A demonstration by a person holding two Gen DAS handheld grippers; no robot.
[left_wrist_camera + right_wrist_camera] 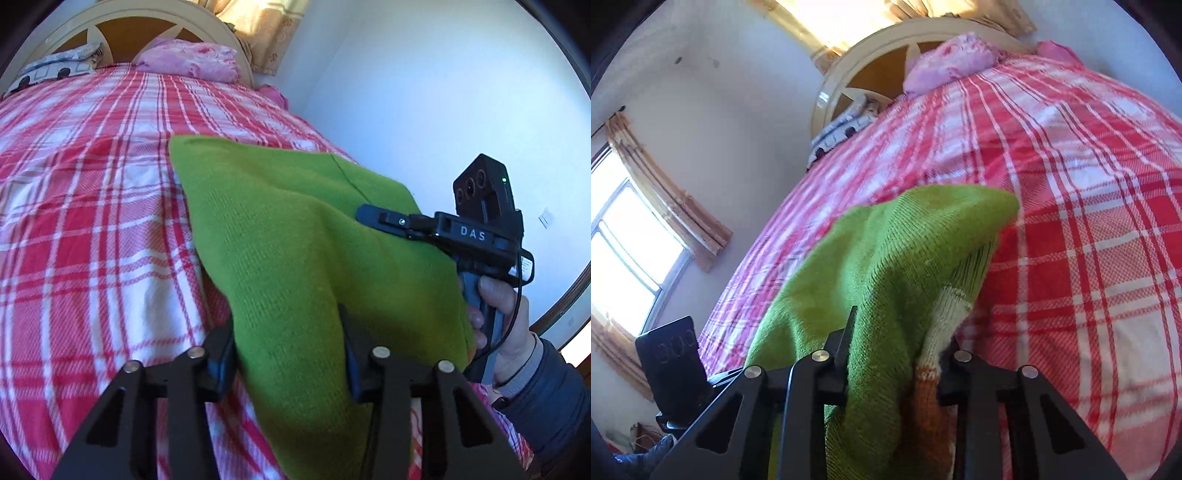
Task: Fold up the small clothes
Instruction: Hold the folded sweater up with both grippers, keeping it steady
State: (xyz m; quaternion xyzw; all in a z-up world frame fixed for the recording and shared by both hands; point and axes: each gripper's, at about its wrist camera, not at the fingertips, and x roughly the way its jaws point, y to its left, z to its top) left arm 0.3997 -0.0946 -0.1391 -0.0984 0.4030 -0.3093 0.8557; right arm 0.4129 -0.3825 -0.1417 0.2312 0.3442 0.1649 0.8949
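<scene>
Green knit garment [295, 258] pinched in both tongs, left [291, 354] & right [897, 354], fingertips hidden by fabric over plaid bed [92, 221].

Both wrist views look close along their claws, sharing the bed [92, 221].

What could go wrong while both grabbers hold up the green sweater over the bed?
The green sweater hangs between the left gripper and the right gripper, each pinching a bunched edge, so an edge might slip out. It might also land crooked or wrinkled on the plaid bedspread, spoiling the fold.
</scene>
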